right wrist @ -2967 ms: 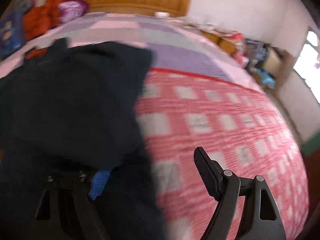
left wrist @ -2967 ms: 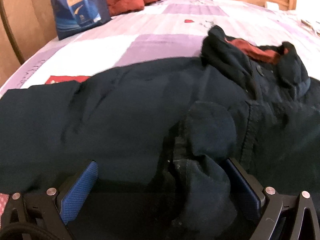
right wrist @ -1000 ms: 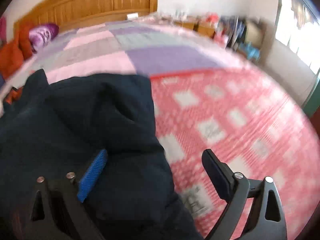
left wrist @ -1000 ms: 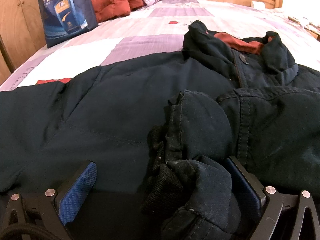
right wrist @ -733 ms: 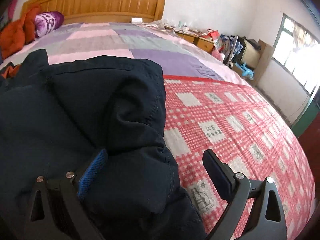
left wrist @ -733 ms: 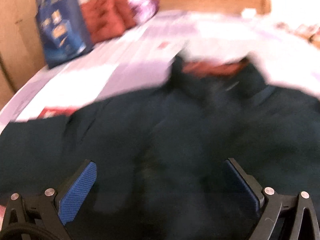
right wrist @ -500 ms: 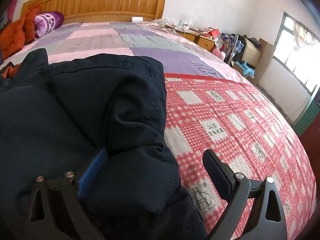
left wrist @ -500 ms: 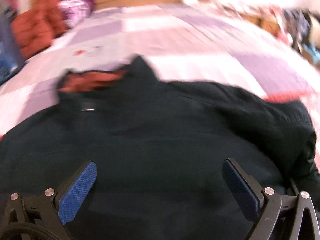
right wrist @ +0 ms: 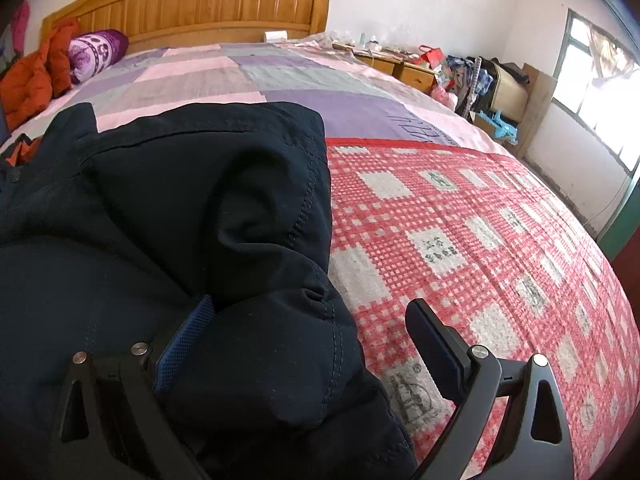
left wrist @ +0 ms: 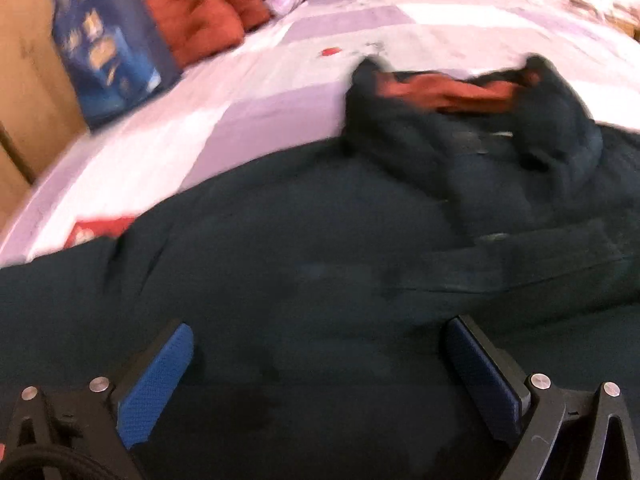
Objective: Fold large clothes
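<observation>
Left tool (left wrist: 316, 344) above dark jacket (left wrist: 304, 264)

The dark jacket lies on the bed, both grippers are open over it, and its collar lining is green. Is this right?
Not quite. The lining is orange-red, not green, as the left wrist view shows. The rest holds: the jacket lies on the bed, with the left gripper and right gripper open over it.

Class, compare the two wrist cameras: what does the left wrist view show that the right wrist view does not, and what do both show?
Only the left wrist view shows the blue bag by the bed's edge and the open left gripper above the jacket. Only the right wrist view shows the red checked blanket, the window and the open right gripper. Both show the dark jacket, the orange padded garment and the purple pillow.
</observation>
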Motion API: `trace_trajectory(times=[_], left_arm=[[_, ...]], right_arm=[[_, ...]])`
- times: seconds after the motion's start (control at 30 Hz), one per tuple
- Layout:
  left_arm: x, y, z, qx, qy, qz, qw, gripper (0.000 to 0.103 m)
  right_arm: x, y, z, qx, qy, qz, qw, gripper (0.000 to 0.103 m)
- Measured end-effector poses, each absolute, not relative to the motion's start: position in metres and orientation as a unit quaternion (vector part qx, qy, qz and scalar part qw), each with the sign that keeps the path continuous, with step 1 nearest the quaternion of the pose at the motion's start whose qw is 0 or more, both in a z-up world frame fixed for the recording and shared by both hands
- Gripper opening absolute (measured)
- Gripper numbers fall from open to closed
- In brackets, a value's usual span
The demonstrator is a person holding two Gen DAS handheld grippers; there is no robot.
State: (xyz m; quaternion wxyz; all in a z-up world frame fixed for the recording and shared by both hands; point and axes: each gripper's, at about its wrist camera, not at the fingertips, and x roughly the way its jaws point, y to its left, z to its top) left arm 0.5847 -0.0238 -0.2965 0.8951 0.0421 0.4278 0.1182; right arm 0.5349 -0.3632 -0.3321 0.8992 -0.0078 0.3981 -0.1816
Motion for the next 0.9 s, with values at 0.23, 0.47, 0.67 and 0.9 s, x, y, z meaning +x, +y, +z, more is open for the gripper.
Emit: trace_trajectory(times=[0.23,0.47,0.67,0.9], left_arm=[[0.57,-0.009,-0.313,0.039,0.428,0.111,0.896,0.103],[0.578,0.016,-0.297,-0.029,0.46,0.074,0.885,0.103],[0.499,0.074,-0.246,-0.063,0.415,0.089,0.903,0.103],[0.401,0.234,-0.258,-0.085,0.441,0.233,0.862,0.103]], right_arm=[[0.535,-0.361,-0.332,-0.016,0.399,-0.186,0.898,0.098],[0.539,-0.365,-0.33,-0.011,0.41,-0.184,0.893,0.1],[0.527,-0.339,-0.285,-0.074,0.399,-0.214,0.888,0.101],[0.447,-0.195,-0.25,-0.111,0.35,-0.049,0.929,0.101]])
